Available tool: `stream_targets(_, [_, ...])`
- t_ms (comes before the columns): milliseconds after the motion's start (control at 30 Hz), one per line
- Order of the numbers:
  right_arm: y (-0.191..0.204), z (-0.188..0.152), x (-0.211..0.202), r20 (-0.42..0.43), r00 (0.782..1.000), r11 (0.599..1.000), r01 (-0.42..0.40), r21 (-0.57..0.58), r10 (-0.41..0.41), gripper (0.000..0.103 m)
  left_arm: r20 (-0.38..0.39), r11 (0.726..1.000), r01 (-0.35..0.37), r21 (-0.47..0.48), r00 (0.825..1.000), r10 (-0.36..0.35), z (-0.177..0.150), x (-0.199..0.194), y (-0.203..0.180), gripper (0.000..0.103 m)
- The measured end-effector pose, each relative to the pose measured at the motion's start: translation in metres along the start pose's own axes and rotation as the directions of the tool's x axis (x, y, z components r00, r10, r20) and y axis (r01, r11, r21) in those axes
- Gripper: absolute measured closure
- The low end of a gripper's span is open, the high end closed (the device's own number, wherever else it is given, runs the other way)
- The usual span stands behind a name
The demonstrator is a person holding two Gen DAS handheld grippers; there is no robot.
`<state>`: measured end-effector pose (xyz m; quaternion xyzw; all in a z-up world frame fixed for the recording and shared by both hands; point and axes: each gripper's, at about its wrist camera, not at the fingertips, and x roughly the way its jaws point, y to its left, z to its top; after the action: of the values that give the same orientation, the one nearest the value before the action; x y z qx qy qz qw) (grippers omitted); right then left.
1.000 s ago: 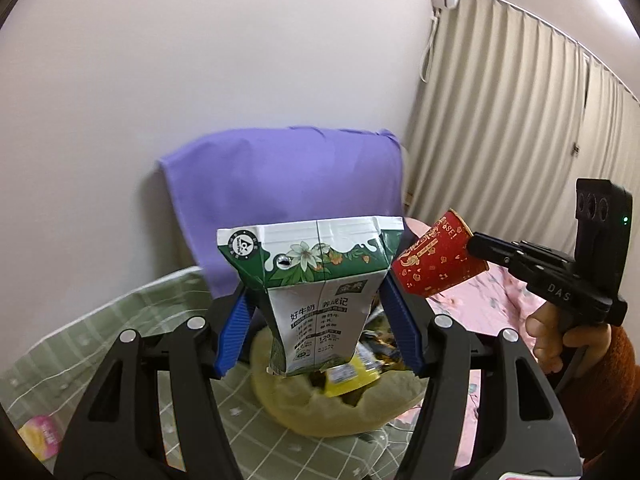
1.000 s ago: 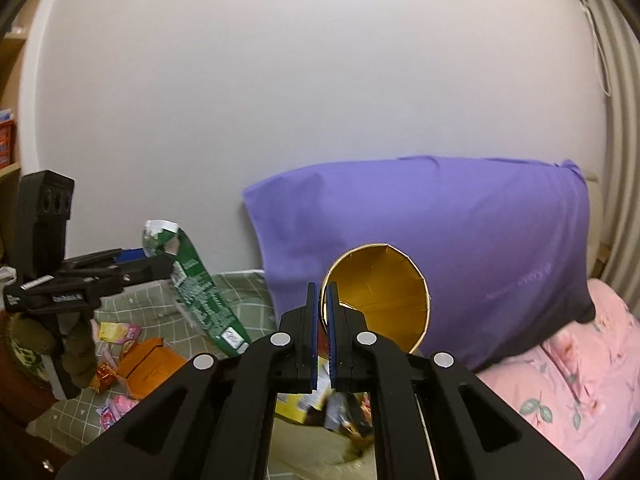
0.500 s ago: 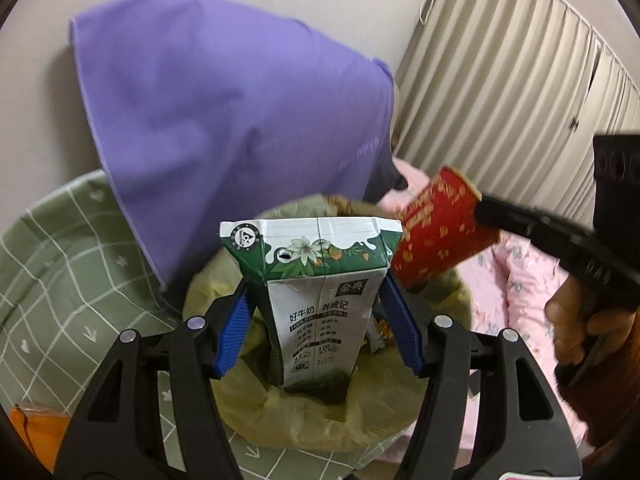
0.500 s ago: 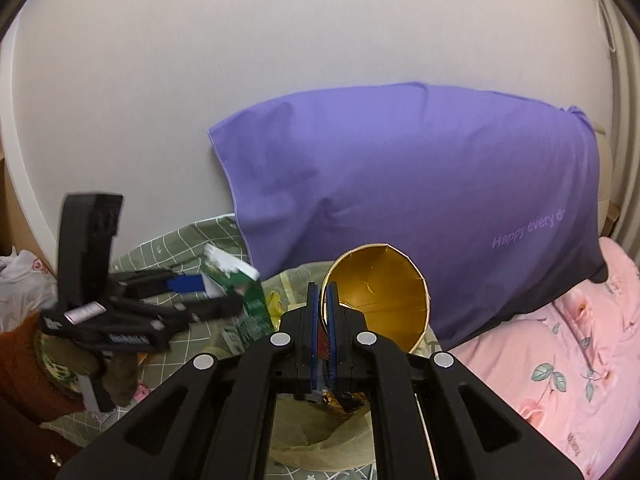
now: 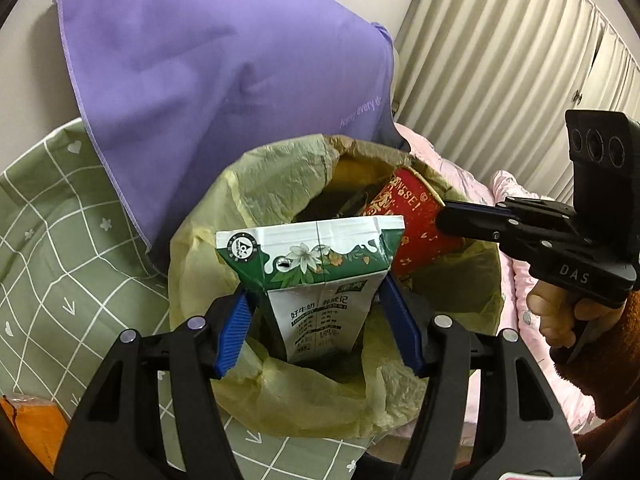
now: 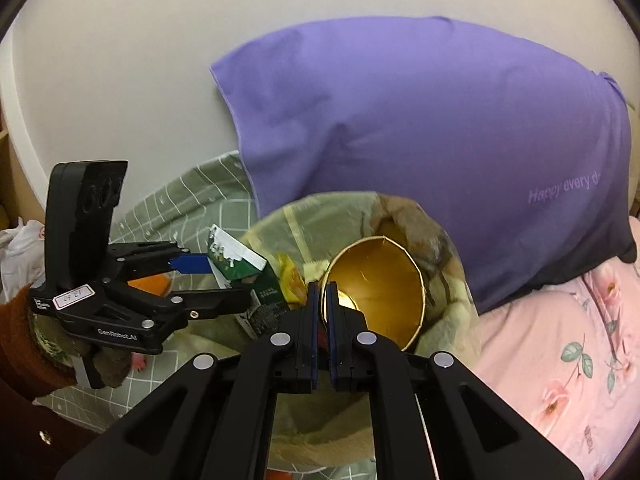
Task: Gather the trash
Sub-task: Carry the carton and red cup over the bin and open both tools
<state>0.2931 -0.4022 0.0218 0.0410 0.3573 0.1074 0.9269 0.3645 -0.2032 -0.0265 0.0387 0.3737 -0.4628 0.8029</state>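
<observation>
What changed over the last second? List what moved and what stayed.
Both grippers came forward and down to the yellow trash bag. The milk carton and red paper cup now hang in its mouth. Unchanged: left gripper clamps the carton, right gripper pinches the cup rim; nothing released.

purple pillow (image 5: 224,64), green checked sheet (image 5: 48,240), beige curtains (image 5: 500,52)

right gripper (image 6: 322,300) pinching cup (image 6: 380,280) rim | over trash bag (image 6: 448,280) | left gripper (image 6: 224,280) clamps carton (image 6: 240,260)
</observation>
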Motion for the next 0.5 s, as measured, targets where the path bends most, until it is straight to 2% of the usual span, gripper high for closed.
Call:
stream_targets(167, [-0.002, -0.004, -0.001, -0.004, 1.0, 0.999, 0.029, 0.019, -0.028, 0.098, 0.0, 1.0, -0.003, -0.005, 1.0, 0.003, 0.003, 0.005, -0.001, 0.044])
stream_targets(367, [0.0, -0.005, 0.001, 0.007, 0.998, 0.998, 0.062, 0.029, -0.062, 0.098, 0.023, 1.0, -0.005, -0.016, 1.0, 0.006, 0.023, 0.005, 0.009, 0.044])
stream_targets(500, [0.003, -0.007, 0.0, 0.019, 0.998, 0.998, 0.063, 0.018, -0.064, 0.098, -0.03, 1.0, -0.005, 0.015, 1.0, 0.006, 0.026, 0.012, 0.007, 0.044])
